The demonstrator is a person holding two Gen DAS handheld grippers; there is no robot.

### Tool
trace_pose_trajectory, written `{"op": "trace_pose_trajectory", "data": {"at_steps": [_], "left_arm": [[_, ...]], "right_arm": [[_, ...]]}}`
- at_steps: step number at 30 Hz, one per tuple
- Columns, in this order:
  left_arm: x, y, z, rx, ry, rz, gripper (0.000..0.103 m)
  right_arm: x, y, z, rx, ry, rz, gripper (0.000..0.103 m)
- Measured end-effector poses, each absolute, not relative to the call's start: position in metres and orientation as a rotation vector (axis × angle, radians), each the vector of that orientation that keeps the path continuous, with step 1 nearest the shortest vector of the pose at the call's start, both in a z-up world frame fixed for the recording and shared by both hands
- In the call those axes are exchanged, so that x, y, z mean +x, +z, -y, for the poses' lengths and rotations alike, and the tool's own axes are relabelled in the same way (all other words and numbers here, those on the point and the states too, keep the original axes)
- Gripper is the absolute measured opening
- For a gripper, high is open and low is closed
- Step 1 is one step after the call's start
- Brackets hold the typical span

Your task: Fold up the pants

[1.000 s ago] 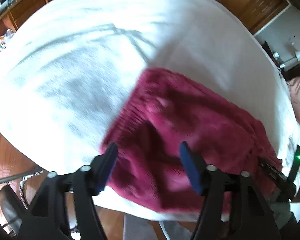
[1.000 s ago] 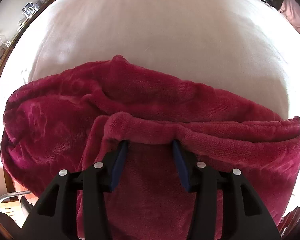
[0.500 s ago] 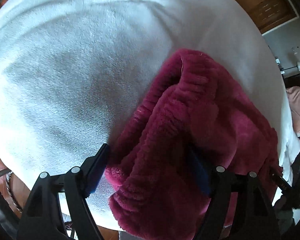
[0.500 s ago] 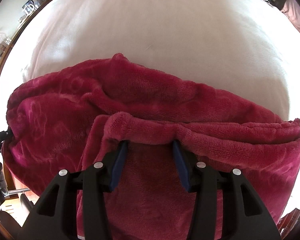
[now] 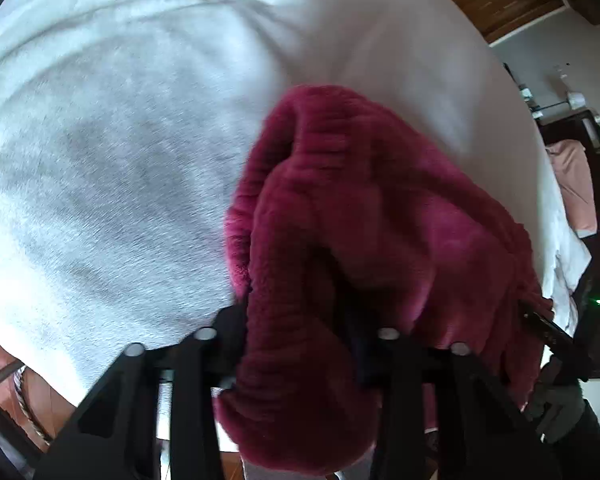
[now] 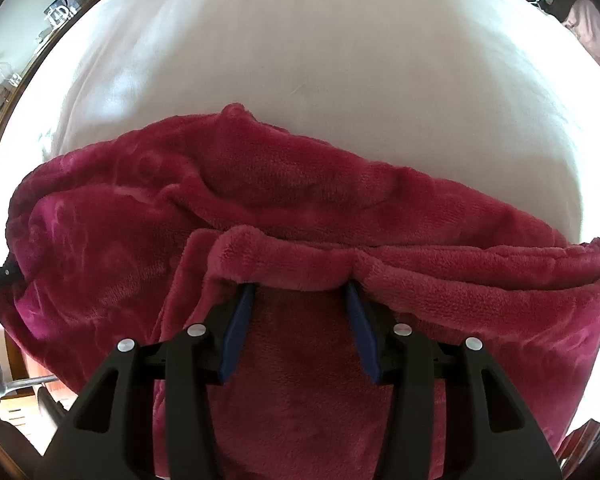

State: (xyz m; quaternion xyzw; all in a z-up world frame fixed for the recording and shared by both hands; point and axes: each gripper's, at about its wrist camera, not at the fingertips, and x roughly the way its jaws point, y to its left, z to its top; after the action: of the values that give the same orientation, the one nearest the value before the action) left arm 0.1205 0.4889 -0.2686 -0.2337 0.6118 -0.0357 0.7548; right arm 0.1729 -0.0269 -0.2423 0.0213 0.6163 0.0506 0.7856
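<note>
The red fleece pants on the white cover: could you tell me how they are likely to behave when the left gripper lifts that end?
The pants will probably flop: fabric already droops over the left gripper in soft folds. The thick pile suggests they are bulky yet fairly light. They would likely drag rather than slide on the white cover.

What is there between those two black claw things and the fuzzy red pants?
Nothing visible. The fuzzy crimson fleece pants already bunch between the left gripper's fingers, and a folded edge drapes over the right gripper's blue tips. Beyond lies only the white bedcover.
</note>
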Motion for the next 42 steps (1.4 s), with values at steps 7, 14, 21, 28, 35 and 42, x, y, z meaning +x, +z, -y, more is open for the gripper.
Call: {"op": "trace_pose_trajectory", "data": {"at_steps": [7, 14, 21, 28, 35, 42], "left_arm": [[0.134, -0.242, -0.469, -0.488, -0.098, -1.283, 0.026], [0.125, -0.212, -0.457, -0.49, -0.101, -1.225, 0.024], [0.121, -0.173, -0.438, -0.464, -0.117, -1.174, 0.023], [0.131, -0.121, -0.362, -0.371, -0.19, -1.114, 0.023], [0.129, -0.072, -0.261, -0.23, -0.343, -1.052, 0.022], [0.119, -0.079, -0.182, -0.15, -0.439, -1.079, 0.02]], "right_arm": [[0.171, -0.237, 0.03, 0.056, 0.124, -1.333, 0.048], [0.159, -0.207, 0.035, 0.071, 0.139, -1.281, 0.048], [0.14, -0.17, 0.071, 0.145, 0.153, -1.194, 0.048], [0.107, -0.149, 0.125, 0.202, 0.135, -1.15, 0.048], [0.073, -0.153, 0.194, 0.285, 0.07, -1.155, 0.048], [0.04, -0.161, 0.259, 0.34, 0.02, -1.16, 0.048]]}}
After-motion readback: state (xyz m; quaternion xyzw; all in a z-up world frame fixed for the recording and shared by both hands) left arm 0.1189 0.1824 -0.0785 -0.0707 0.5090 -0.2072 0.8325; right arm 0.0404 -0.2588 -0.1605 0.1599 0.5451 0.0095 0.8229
